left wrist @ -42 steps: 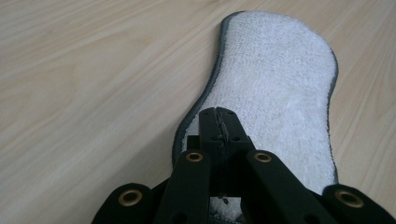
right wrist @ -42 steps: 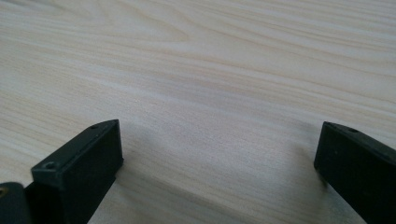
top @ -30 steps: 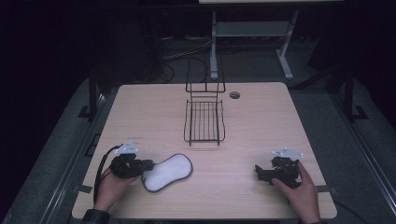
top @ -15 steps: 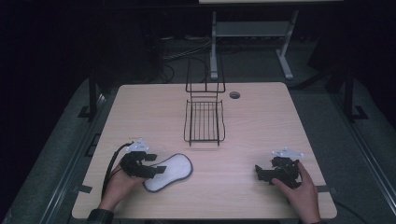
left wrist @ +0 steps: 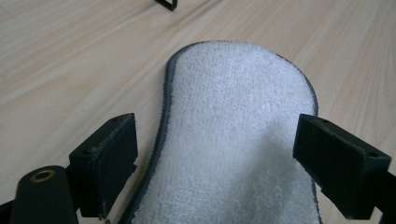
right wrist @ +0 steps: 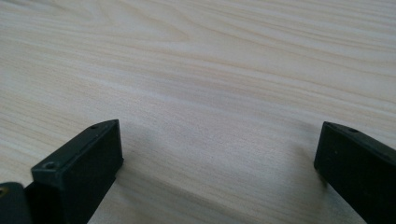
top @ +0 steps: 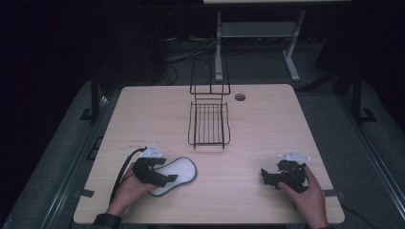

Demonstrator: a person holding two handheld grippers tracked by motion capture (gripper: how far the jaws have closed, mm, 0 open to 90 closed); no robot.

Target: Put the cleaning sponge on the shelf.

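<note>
Left side of table [top: 143, 109]: left gripper [top: 160, 174] sits low over the near-left area, held in the person's left hand [top: 126, 191]. Jaws stand wide apart. In the left gripper view they straddle the near end of a white terry insole [left wrist: 233, 140], one jaw off each long edge, neither pad touching it. Insole lies flat on the wood, fleecy face up, dark rim visible, far end angled toward the table centre.

Centre: black wire rack [top: 208, 121] stands toward the back, upright back frame, sloped tray facing the person. Nothing in it. Well apart from the insole.

Right: right gripper [top: 272, 176] rests near the front-right edge in the right hand [top: 310, 195]. Jaws spread wide, only bare wood between them in the right gripper view.

Step in hand, as judged: approach to grasp the insole, grip not yet made. The next move calls for lowering the pads to the insole's edges and closing across its width. The piece is thin and flexible, so it may buckle or slide; a pinch near the rim seems safer. Rack is the probable destination.
</note>
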